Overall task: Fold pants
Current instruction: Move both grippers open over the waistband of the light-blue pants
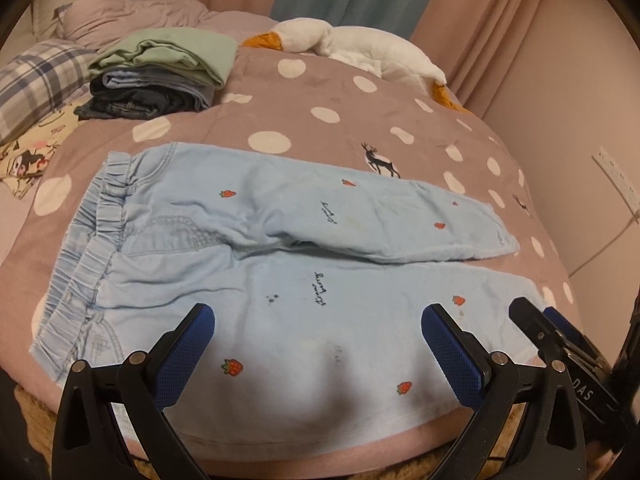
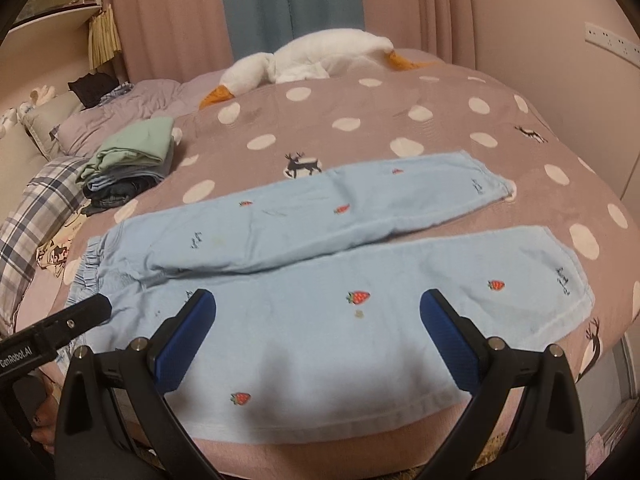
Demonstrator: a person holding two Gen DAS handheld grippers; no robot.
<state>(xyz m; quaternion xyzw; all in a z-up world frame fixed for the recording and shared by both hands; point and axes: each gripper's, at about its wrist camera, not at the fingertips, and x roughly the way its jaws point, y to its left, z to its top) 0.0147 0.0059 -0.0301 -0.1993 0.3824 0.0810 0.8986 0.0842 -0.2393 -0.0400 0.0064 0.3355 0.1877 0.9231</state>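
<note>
Light blue pants (image 1: 280, 280) with small strawberry prints lie flat on the bed, waistband (image 1: 88, 248) to the left, both legs stretched to the right. They also show in the right wrist view (image 2: 340, 280), with the leg cuffs (image 2: 568, 276) at the right. My left gripper (image 1: 318, 320) is open and empty, hovering over the near leg close to the hip. My right gripper (image 2: 318, 308) is open and empty over the near leg's lower half. The right gripper's fingers (image 1: 532, 324) show at the right of the left wrist view.
The bed has a mauve polka-dot cover (image 1: 320, 92). A stack of folded clothes (image 1: 160, 76) sits at the back left, also in the right wrist view (image 2: 128, 168). A white plush goose (image 1: 360, 48) lies at the far side. Pillows (image 1: 36, 80) lie left. A wall (image 1: 580, 100) is right.
</note>
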